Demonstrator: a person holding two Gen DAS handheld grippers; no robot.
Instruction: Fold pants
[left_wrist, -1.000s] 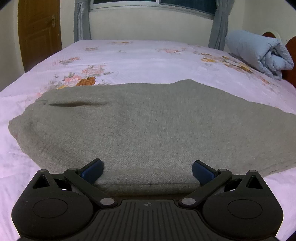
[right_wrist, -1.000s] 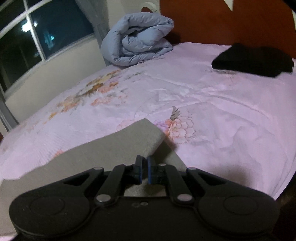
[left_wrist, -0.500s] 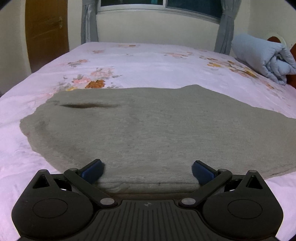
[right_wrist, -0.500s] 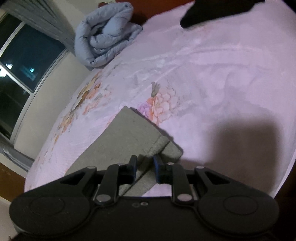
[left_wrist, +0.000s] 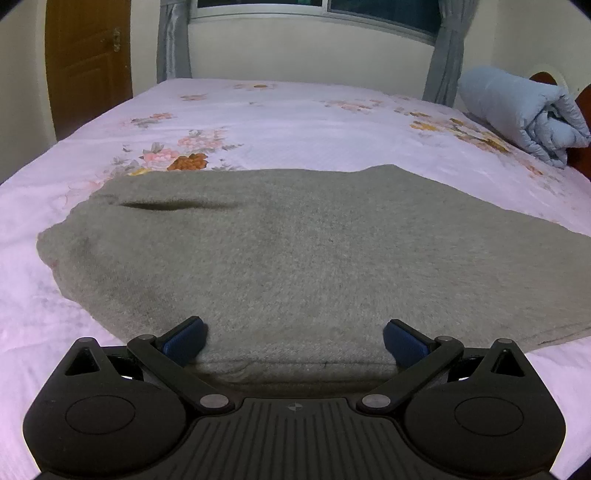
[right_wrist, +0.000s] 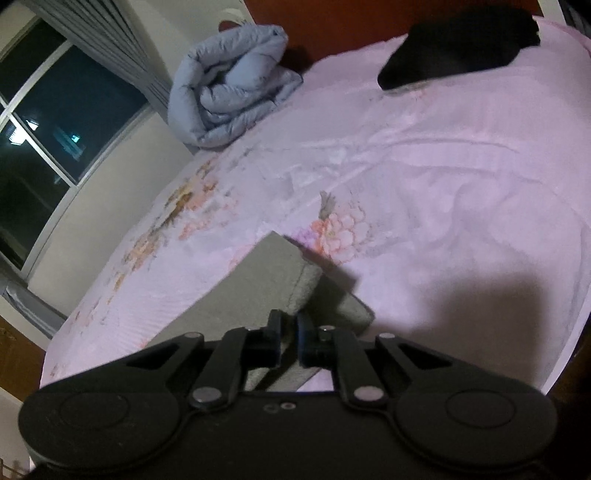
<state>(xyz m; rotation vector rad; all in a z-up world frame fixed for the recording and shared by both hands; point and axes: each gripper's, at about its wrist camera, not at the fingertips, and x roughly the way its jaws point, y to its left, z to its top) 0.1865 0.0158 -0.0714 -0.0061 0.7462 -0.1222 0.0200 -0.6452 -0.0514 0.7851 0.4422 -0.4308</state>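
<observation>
Left gripper (left_wrist: 293, 341) has its fingers spread wide, straddling the near waistband edge of the gray pants (left_wrist: 314, 258), not pinching yet. Right gripper (right_wrist: 287, 341) is clamped on a lifted leg cuff. The pants lie flat on the pink floral bed (left_wrist: 295, 118). Looks like a fold starting; next, the left should pinch and both carry over.

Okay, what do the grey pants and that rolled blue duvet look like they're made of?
The grey pants look like a thick fleece or brushed knit: matte, with a fuzzy nap and a soft rounded folded edge. The rolled blue duvet looks like a padded quilt in a smooth, slightly shiny shell, puffy with stitched channels. The exact fibres cannot be told.
</observation>
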